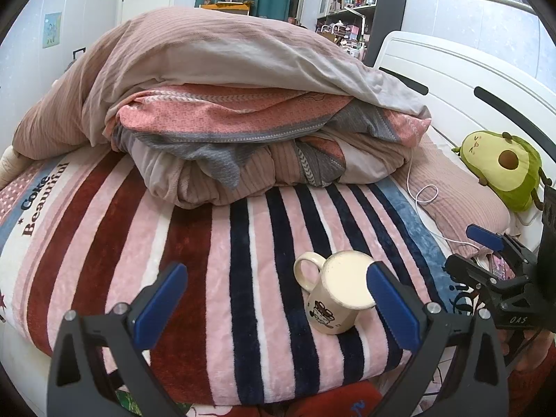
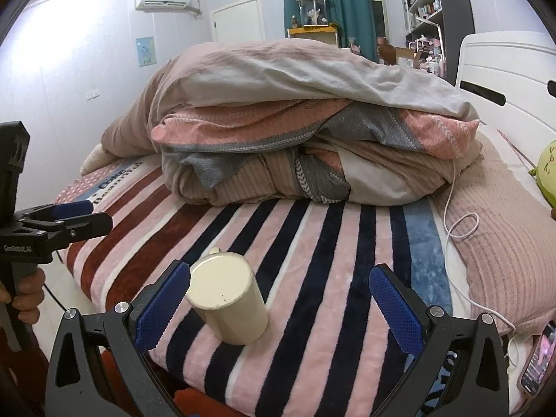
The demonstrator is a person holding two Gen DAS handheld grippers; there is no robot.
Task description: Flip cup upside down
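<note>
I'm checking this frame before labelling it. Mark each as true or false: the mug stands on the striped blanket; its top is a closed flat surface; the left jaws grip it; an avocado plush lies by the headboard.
1. The cream ceramic mug stands on the striped fleece blanket. True.
2. Its top is a closed flat surface. True.
3. The left gripper grips it. False: its jaws are open, one pad beside the mug.
4. A green avocado plush lies by the white headboard. True.
5. The right gripper is shut. False: open.
</note>
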